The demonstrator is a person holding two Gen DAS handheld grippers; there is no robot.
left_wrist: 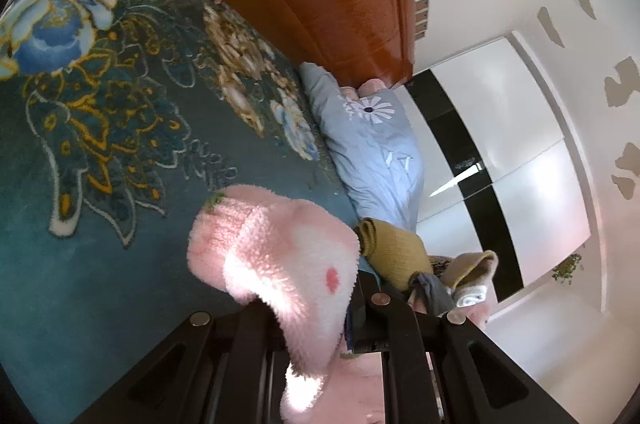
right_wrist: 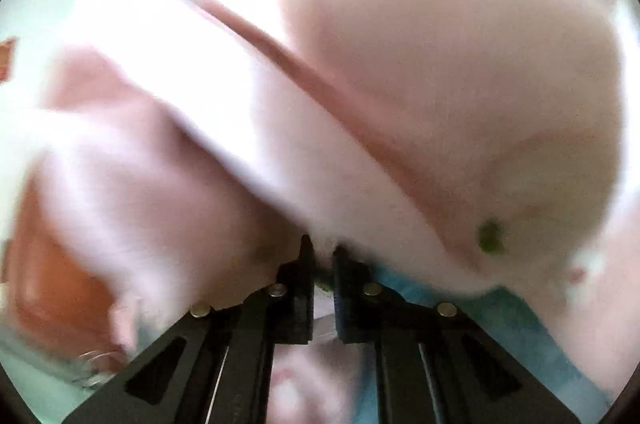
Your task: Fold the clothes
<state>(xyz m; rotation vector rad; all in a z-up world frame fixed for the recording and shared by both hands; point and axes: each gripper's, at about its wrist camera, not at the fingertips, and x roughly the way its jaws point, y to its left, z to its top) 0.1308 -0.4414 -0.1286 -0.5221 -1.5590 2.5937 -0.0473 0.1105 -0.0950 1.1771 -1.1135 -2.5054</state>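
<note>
From the left wrist we see the left gripper (left_wrist: 320,320) pinching a fold of the fluffy pink garment (left_wrist: 280,256), which droops over its fingers above the teal floral blanket (left_wrist: 100,144). A blue pillow (left_wrist: 372,144) and a heap of other clothes (left_wrist: 432,264) lie further off. We judge the fleece light, limp and thick, so it should hold well at an edge or hem.

From the right wrist, blurred, the same pink garment (right_wrist: 400,84) fills the view. The right gripper (right_wrist: 323,256) has its fingers nearly together on a tuft of fleece, though how firmly we cannot tell
</note>
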